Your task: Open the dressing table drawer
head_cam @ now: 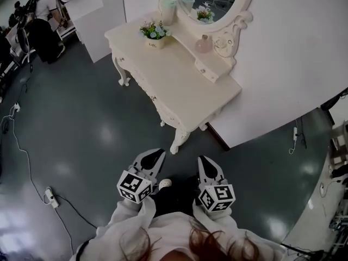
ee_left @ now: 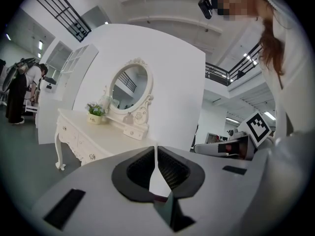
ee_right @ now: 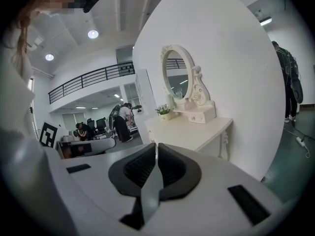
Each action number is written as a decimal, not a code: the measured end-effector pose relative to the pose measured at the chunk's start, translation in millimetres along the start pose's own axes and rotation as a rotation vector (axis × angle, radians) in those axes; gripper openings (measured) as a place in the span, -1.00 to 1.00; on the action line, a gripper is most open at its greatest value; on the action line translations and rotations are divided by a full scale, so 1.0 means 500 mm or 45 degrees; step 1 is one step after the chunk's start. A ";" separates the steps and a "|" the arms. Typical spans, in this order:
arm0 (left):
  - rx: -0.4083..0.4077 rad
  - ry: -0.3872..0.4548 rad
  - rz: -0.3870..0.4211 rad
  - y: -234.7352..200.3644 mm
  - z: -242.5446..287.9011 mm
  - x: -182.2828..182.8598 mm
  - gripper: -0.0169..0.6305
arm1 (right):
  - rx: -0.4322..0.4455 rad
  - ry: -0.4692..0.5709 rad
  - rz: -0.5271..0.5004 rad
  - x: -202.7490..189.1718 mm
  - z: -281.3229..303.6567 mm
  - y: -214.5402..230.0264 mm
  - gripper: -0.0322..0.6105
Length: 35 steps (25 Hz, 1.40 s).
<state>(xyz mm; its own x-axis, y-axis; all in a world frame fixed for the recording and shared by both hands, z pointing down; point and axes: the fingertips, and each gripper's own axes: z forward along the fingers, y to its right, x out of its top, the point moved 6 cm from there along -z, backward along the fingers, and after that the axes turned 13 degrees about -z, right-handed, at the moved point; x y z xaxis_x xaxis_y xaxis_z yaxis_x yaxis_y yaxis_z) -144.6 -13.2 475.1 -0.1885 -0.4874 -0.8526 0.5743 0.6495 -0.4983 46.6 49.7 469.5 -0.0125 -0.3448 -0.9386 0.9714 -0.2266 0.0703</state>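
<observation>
Running diagonally upper-left to lower-right, dressing table [head_cam: 179,83], drawer fronts [head_cam: 154,99] facing lower-left

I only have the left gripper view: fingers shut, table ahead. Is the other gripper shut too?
Observer: Yes. The right gripper has its fingers together with nothing between them.
Reviewer: How close are they to the table?
Observer: In the head view, the left gripper and the right one both hang over the floor, short of the leg at the near corner of the table.
Reviewer: Anything lying on the floor nearby?
Observer: A power strip with its cable lies off to the person's left.
</observation>
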 end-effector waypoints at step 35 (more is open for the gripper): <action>0.002 -0.008 0.021 -0.185 0.453 0.177 -0.85 | 0.119 0.024 -0.004 0.158 0.413 0.321 -0.78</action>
<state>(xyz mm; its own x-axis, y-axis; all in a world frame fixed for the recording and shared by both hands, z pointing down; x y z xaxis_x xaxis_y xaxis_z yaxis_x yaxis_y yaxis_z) -34.1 -248.7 481.6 -0.1737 -0.4803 -0.8598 0.5787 0.6566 -0.4837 152.6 -202.0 476.4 -0.0102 -0.3273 -0.9449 0.9450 -0.3121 0.0979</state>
